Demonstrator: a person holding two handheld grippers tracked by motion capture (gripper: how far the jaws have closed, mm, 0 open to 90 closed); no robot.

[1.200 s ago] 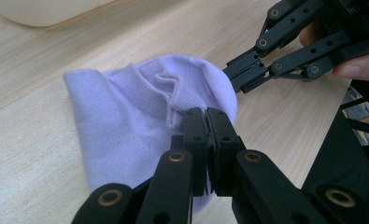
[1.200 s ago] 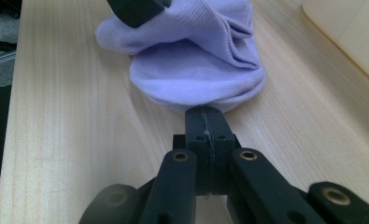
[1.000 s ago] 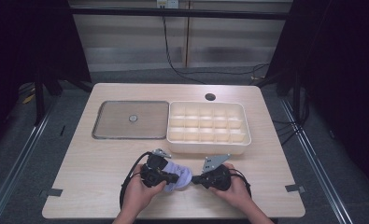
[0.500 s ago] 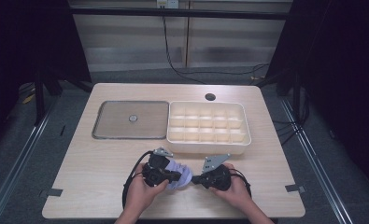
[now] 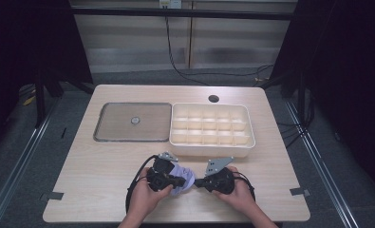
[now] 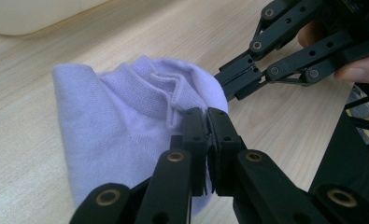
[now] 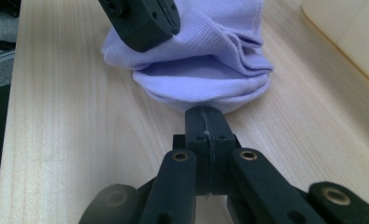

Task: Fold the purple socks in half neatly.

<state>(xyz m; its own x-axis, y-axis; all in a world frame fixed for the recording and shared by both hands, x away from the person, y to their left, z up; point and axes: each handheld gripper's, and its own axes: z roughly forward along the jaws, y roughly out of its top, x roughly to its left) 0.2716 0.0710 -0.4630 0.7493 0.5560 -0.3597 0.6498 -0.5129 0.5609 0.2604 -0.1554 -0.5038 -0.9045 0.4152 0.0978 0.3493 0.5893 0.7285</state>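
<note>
A lavender knitted sock (image 5: 184,176) lies bunched near the table's front edge, between my two grippers. My left gripper (image 6: 207,116) is shut, with a fold of the sock (image 6: 126,116) by its ribbed cuff pinched at the tips. In the right gripper view that same left gripper (image 7: 145,18) rests on top of the sock (image 7: 205,70). My right gripper (image 7: 204,112) is shut, its tips against the sock's near rim; whether fabric is caught between them is unclear. From above, the left gripper (image 5: 180,181) and right gripper (image 5: 198,182) point at each other across the sock.
A cream divided box (image 5: 209,151) with several compartments stands behind the grippers. To its left lies a flat grey tray (image 5: 114,124) with a small round knob (image 5: 135,120). A cable hole (image 5: 213,99) sits at the back of the wooden table (image 5: 95,185).
</note>
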